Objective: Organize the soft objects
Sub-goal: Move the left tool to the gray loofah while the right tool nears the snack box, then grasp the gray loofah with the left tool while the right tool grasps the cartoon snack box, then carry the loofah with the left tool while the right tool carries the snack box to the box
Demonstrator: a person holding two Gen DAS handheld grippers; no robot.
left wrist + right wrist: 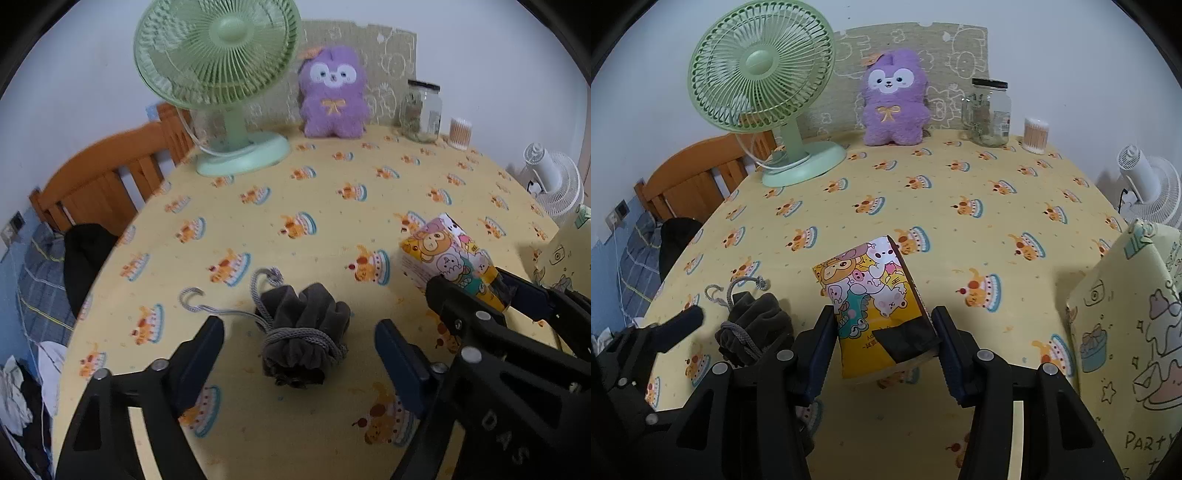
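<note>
Right hand-held gripper: jaws clamped on the near end of a cartoon-printed tissue pack, one pad against each long side. The pack's far end points toward the purple plush toy.

Left hand-held gripper: jaws apart, one pad on either side of a dark grey drawstring pouch, neither pad touching it. The pouch lies bunched on the surface, just left of the tissue pack, its grey cord trailing away from the pack.

Beyond the pack, the plush toy sits upright at the far edge of the yellow cake-print surface, against a patterned board. A green desk fan stands left of the toy. A glass jar and a cotton swab tub stand right of it. A printed bag stands right of the pack.
</note>
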